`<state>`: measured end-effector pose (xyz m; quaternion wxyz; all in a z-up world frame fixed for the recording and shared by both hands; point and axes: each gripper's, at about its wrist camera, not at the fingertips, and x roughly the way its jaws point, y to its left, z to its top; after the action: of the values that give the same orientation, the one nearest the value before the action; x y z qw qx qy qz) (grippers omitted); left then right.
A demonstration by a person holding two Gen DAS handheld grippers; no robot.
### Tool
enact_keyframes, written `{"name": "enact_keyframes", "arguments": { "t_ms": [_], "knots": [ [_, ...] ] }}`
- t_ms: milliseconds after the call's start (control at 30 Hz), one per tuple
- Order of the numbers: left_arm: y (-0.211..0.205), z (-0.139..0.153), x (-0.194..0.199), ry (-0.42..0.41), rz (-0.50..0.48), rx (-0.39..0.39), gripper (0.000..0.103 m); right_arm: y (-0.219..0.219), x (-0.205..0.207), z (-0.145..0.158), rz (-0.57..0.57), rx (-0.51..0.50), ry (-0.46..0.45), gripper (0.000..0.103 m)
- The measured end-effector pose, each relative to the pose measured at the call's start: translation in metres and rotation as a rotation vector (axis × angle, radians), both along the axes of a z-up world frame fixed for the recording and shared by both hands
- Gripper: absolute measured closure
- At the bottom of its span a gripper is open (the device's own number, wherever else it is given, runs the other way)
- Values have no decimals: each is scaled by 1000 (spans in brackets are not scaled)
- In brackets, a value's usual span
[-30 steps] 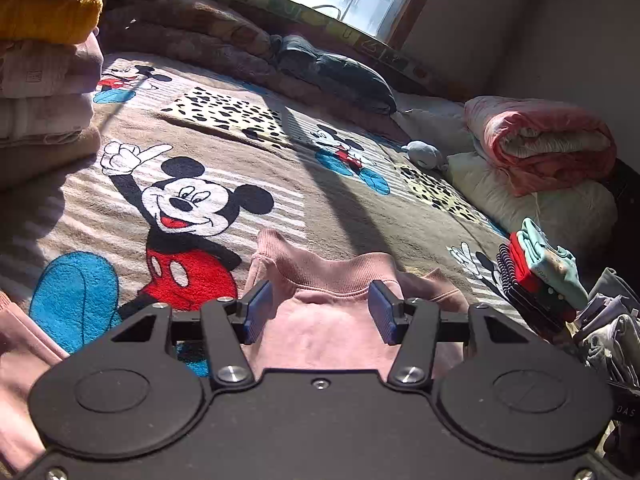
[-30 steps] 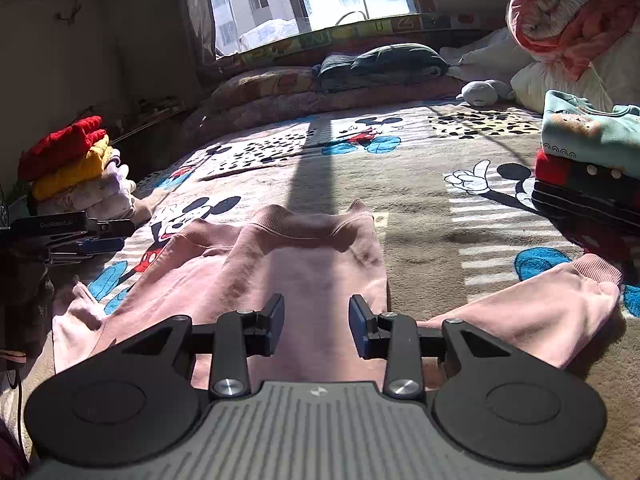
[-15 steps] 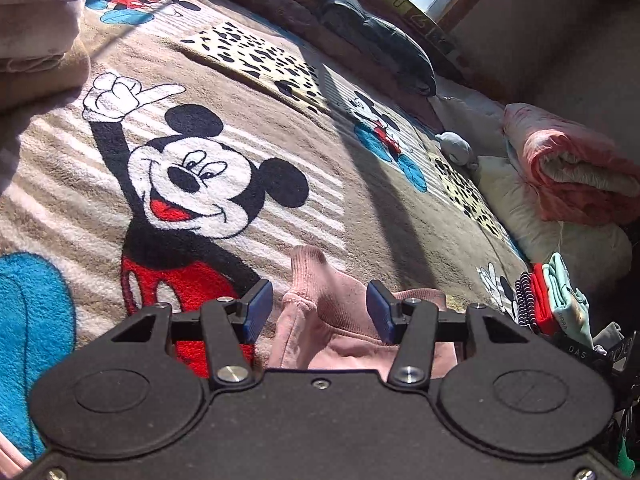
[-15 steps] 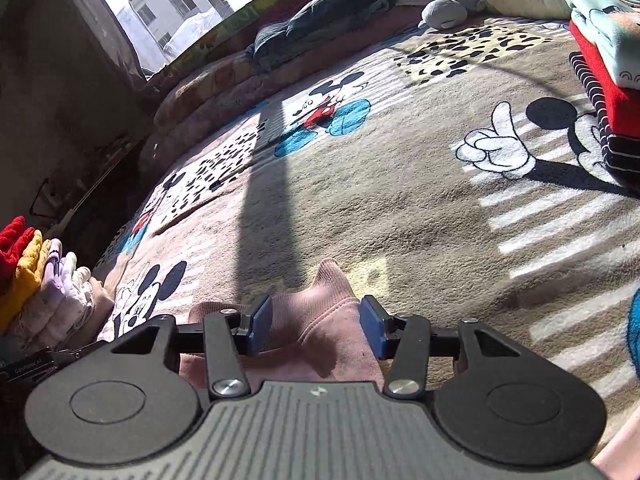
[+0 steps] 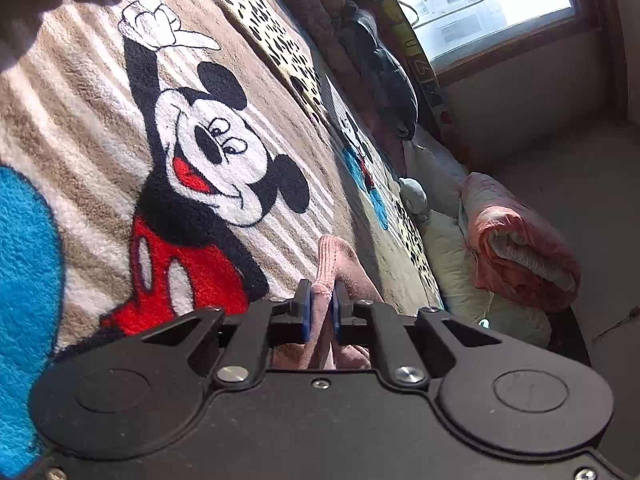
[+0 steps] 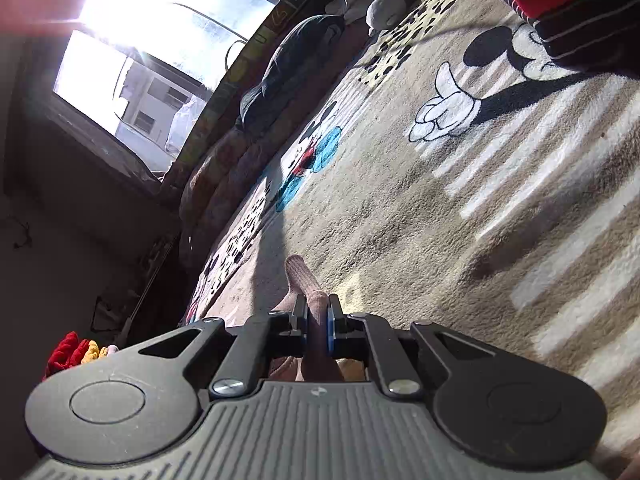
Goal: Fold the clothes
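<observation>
A pink sweatshirt lies on the cartoon-mouse blanket [image 5: 100, 92]. In the left wrist view its ribbed hem corner [image 5: 334, 256] sticks up between the blue pads, and my left gripper [image 5: 321, 298] is shut on it. In the right wrist view the other ribbed corner of the pink sweatshirt [image 6: 302, 276] pokes out past the pads, with my right gripper [image 6: 318, 312] shut on it. Both views are tilted. The rest of the garment is hidden beneath the gripper bodies.
A rolled pink quilt [image 5: 520, 248] and pale pillows [image 5: 444, 252] lie at the bed's far side. Folded red and striped clothes [image 6: 560, 4] are stacked at the right. A dark cushion [image 6: 288, 64] and grey soft toy [image 6: 388, 4] lie near the window [image 6: 160, 40]. Red and yellow folded items [image 6: 76, 354] sit left.
Both grippers have gone from open to shut, each pinching a ribbed corner of the pink sweatshirt. Both cameras have dropped closer to the blanket and rolled sideways.
</observation>
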<state>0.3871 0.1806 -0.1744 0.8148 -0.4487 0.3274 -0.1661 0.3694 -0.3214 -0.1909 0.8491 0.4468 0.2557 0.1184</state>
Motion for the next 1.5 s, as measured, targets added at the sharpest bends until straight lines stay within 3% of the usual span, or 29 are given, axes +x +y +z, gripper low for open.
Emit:
{"name": "enact_keyframes", "arguments": {
  "t_ms": [67, 133, 233, 300, 467, 600, 667, 700, 733, 767, 867, 900, 1000, 1267, 1367, 1500],
  "knots": [
    [2, -3, 0, 6, 10, -26, 95, -1, 3, 1, 20, 24, -7, 93],
    [3, -3, 2, 40, 34, 0, 95, -2, 8, 2, 34, -2, 14, 93],
    [-8, 2, 4, 113, 65, 161, 91, 7, 24, -7, 47, -85, 145, 92],
    [-12, 13, 1, 101, 76, 204, 91, 10, 20, 8, 25, -147, 128, 78],
    [-11, 45, -15, -8, 85, 266, 91, 19, 8, 39, 12, -263, 40, 77],
    [-23, 50, -14, -69, 0, 202, 91, 36, 18, 44, 76, -337, 33, 77],
    [-28, 32, -5, 20, 15, 232, 90, 45, 24, 46, 108, -374, 29, 79],
    [-31, 22, 0, 64, 22, 246, 80, 49, 26, 45, 121, -396, 33, 79],
    [-32, 14, 3, 101, 30, 249, 81, 49, 30, 31, 101, -450, 91, 85],
    [-27, 6, 3, 110, 40, 213, 85, 48, 33, 18, 82, -493, 144, 103],
    [-19, 12, 2, 106, 30, 176, 86, 37, 27, 21, 54, -417, 159, 101],
    [-20, 18, -1, 83, 35, 188, 79, 36, 22, 28, 49, -423, 139, 92],
    [-27, 34, -8, 28, 23, 224, 58, 31, 4, 47, 42, -424, 83, 91],
    [-69, 58, -44, -73, -70, 333, 58, 1, -96, 81, 16, -450, -23, 79],
    [-87, 65, -59, -107, -109, 375, 56, -2, -139, 74, -7, -440, -52, 79],
    [-106, 73, -87, -149, -142, 433, 56, 26, -187, 54, 80, -522, -80, 79]
  ]
}}
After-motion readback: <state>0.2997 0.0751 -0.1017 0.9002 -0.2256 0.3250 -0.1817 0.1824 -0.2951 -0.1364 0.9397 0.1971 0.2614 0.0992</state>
